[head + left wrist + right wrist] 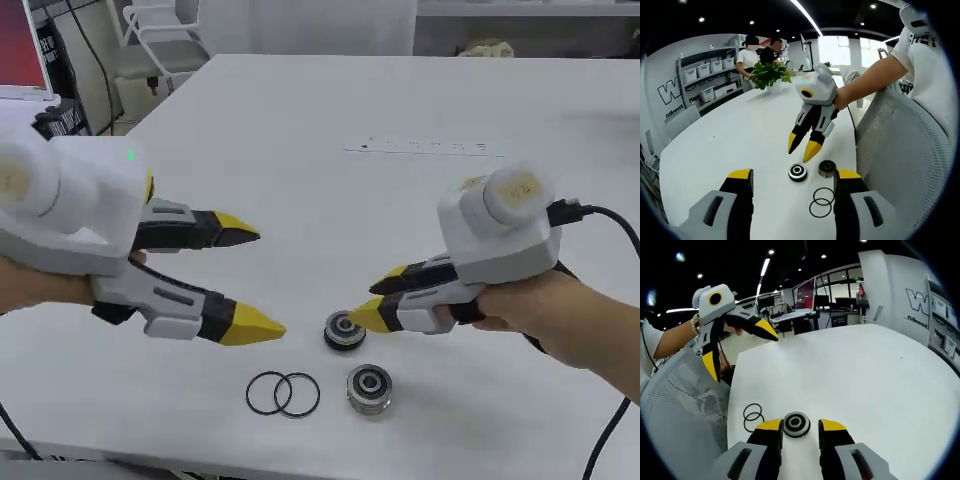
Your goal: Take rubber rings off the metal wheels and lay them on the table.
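Observation:
A metal wheel with a black rubber ring (345, 331) lies on the white table (330, 170). A second, shiny wheel (369, 388) sits just in front of it. Two loose black rubber rings (283, 394) lie overlapping to its left. My right gripper (370, 302) is open, its yellow tips just right of the ringed wheel. In the right gripper view the ringed wheel (796, 424) sits between the tips of the right gripper (801, 425), with a gap at one side. My left gripper (253, 280) hovers wide open left of the wheels, holding nothing.
A white power strip (425, 147) lies mid-table. A white chair (165, 40) stands past the far left corner. In the left gripper view, a potted plant (767, 74) and two people stand at the table's far end, and a mesh chair back (890, 145) is close on the right.

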